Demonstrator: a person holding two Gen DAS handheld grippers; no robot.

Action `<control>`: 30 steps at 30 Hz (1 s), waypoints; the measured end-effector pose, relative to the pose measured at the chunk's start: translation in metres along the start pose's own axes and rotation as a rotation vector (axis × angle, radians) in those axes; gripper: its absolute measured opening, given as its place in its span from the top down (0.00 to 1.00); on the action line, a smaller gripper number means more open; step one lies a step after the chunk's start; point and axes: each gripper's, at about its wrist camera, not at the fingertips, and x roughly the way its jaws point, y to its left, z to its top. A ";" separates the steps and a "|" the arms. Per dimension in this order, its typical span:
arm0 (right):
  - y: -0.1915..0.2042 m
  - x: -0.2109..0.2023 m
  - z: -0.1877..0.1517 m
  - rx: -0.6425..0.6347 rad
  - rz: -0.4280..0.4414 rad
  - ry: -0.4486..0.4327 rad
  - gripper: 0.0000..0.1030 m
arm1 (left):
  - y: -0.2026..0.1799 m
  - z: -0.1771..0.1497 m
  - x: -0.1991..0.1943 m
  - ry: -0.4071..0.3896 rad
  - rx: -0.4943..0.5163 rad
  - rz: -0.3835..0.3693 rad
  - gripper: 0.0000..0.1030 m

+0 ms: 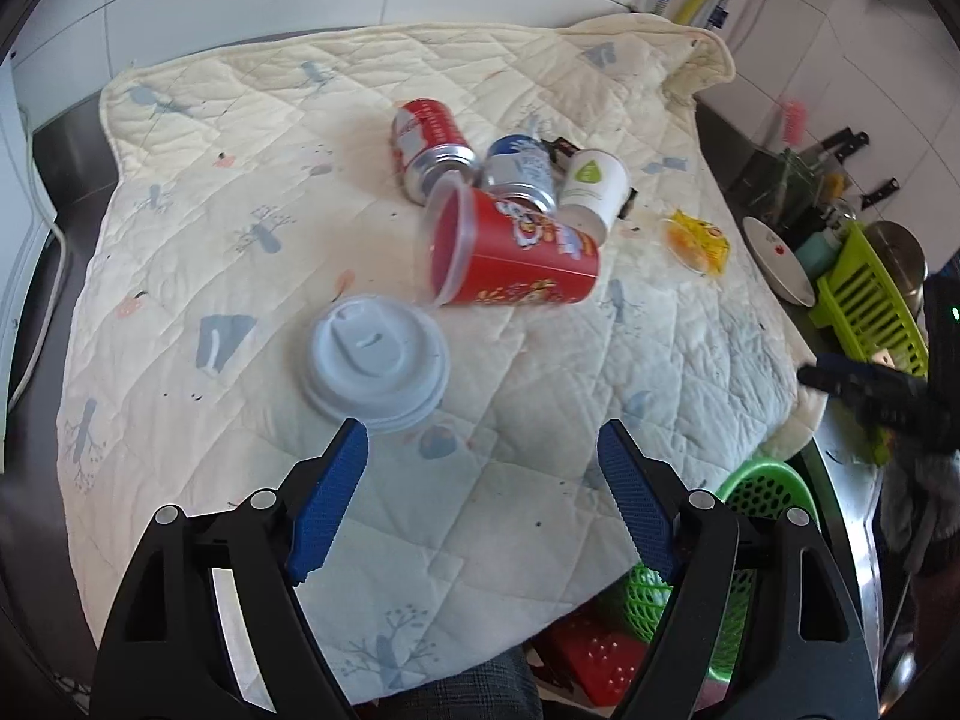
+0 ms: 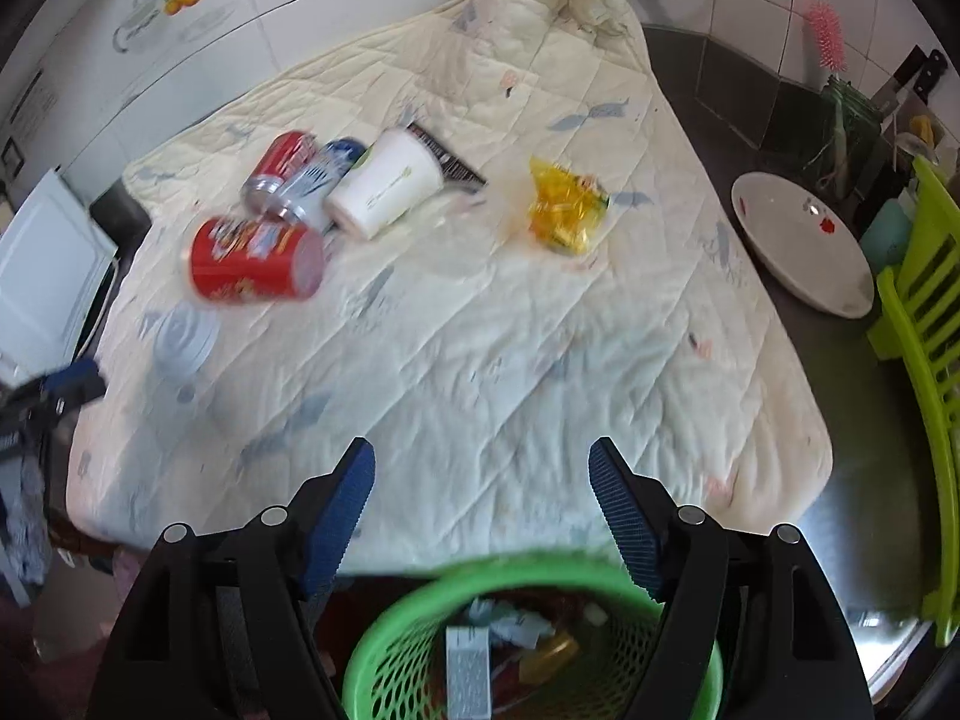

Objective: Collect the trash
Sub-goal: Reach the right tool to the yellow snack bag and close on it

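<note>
Trash lies clustered on the cream quilted cloth (image 1: 180,276) we read as a work surface spread over the counter. Left to right in the left wrist view: stacked pale-blue plastic cup lids (image 1: 377,363), nearest the left gripper (image 1: 483,450); a red plastic tub (image 1: 510,258) on its side, mouth toward the lids; a red drink can (image 1: 429,141) and a blue-and-silver can (image 1: 519,171), both toppled; a white paper cup (image 1: 594,186) lying over a dark wrapper; a crumpled yellow plastic wrapper (image 1: 699,238) apart to the right. We note the left gripper's jaws spread wide with nothing between them, aimed just short of the lids, probably the next pick. The right gripper (image 2: 482,468) hangs likewise agape and empty above the green mesh plastic basket (image 2: 396,648), which already holds scraps; it sits at the cloth's near edge, we judge for short carries.
</note>
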 end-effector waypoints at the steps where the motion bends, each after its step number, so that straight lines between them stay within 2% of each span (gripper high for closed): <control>1: -0.004 0.005 0.011 0.009 -0.011 -0.005 0.31 | 0.003 0.001 0.001 0.001 -0.004 0.004 0.24; 9: -0.030 0.041 0.088 0.073 -0.069 -0.029 0.31 | 0.015 0.017 0.007 -0.013 -0.017 0.023 0.24; 16: -0.049 0.080 0.141 0.113 -0.098 0.012 0.31 | 0.006 0.046 0.012 -0.054 0.022 0.020 0.25; 23: -0.059 0.119 0.165 0.134 -0.099 0.076 0.33 | -0.006 0.070 0.030 -0.059 0.072 0.016 0.30; 30: -0.065 0.154 0.168 0.149 -0.114 0.137 0.40 | -0.012 0.086 0.053 -0.035 0.077 0.008 0.32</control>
